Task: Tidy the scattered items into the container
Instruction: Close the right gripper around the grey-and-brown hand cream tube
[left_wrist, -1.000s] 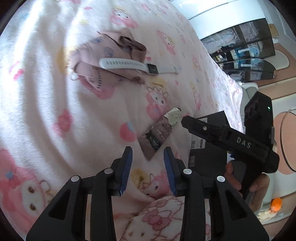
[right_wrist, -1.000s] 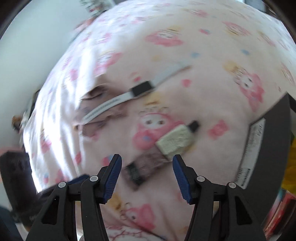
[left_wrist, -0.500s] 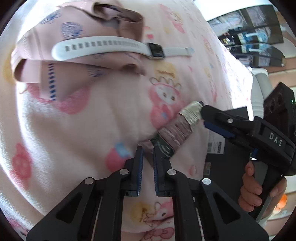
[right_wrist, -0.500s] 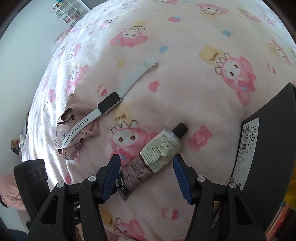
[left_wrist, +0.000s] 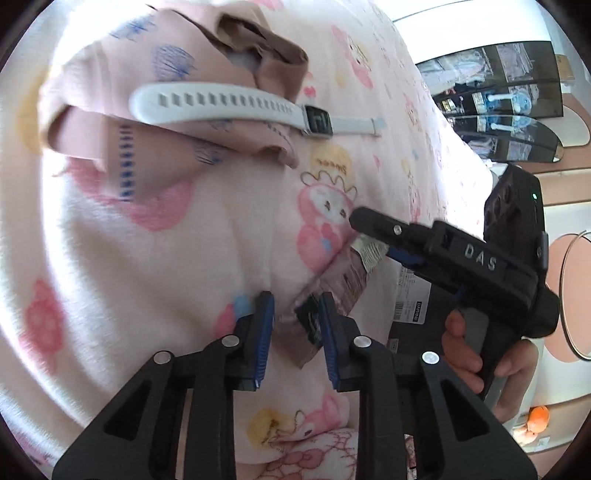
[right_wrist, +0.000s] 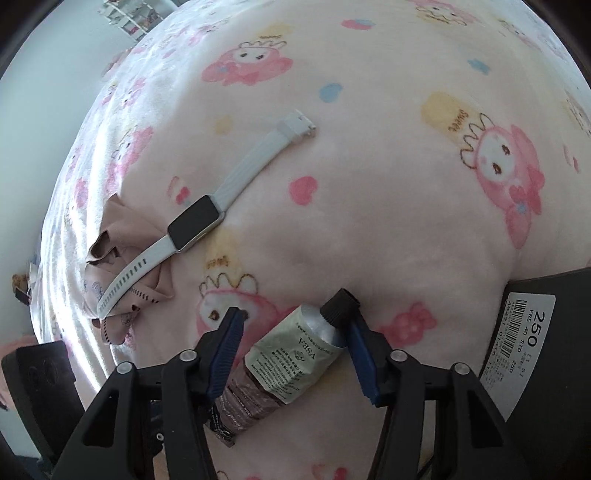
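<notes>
Item: squeezed cosmetic tube, soft metal, lying flat on a bed covered by a fleecy pale-pink blanket printed with pink cartoon rabbits, hearts and yellow patches. The tube has a ribbed black screw cap, a bare silvery shoulder, a pale green paper label with small dark print across its upper body, and a crumpled brown lower body ending in a dark flattened crimp. It lies slanted, cap end towards a black box that bears a white barcode sticker and sits at the blanket's edge.

Right claw: black frame, blue ribbed pads, spread on either side of the tube's upper half. Its jaws have just been closing; the right pad lies against the shoulder just below the cap, while the left pad stands clear of the label.

Left claw: same build, partly spread over the tube's crimped end. Its jaws have just been opening; the crimp lies beside the right pad, and contact cannot be told. A bare hand grips the right claw's handle.

Also on the blanket, well apart from the tube: a white-strapped smartwatch with a dark rectangular face, one strap draped across a crumpled pink patterned cloth.
</notes>
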